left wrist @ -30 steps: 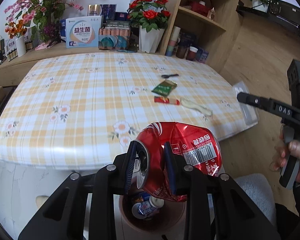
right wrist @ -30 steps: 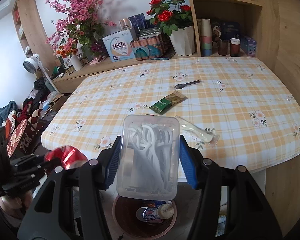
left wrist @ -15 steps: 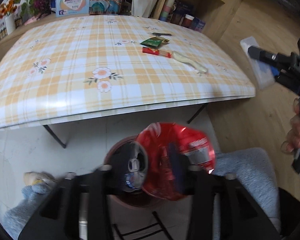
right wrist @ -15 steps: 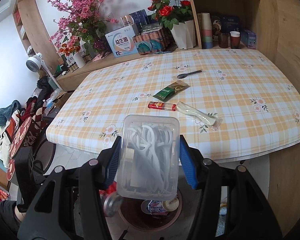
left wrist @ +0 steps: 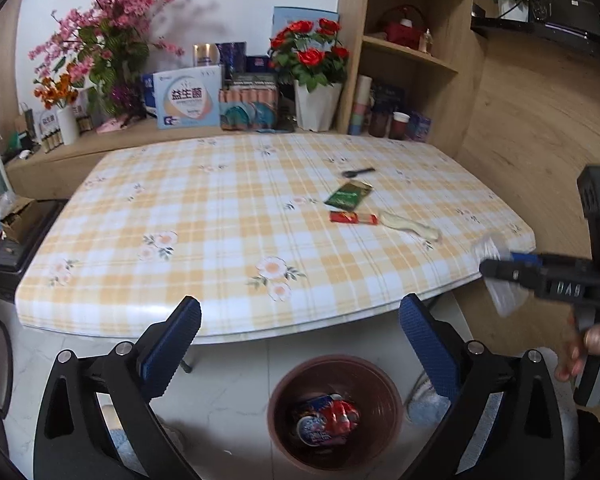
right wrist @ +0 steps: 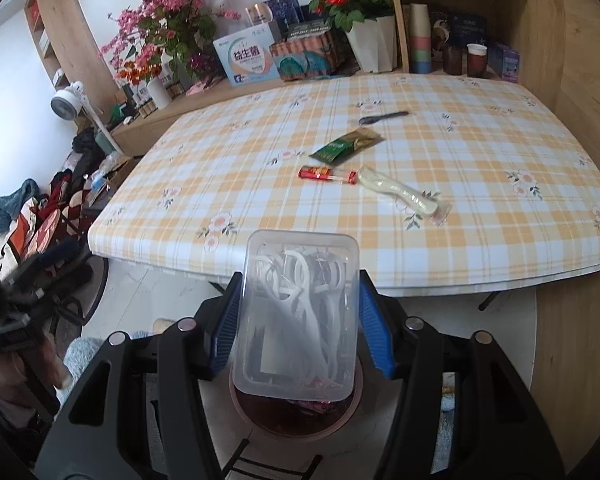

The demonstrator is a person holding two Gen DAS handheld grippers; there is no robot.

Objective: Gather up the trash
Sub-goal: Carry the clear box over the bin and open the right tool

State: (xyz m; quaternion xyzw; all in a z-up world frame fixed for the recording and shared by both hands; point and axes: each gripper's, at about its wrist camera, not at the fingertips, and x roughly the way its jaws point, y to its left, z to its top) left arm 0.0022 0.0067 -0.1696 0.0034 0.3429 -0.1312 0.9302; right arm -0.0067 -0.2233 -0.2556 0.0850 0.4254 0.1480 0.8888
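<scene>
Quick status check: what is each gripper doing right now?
Left gripper: open, holding nothing.
Right gripper: shut on the clear plastic box.

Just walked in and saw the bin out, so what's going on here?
Someone is clearing trash off the table. The left gripper is open and empty above the brown bin, where a crushed red can lies. The right gripper holds a clear plastic box over that bin. Several wrappers remain on the table.
</scene>
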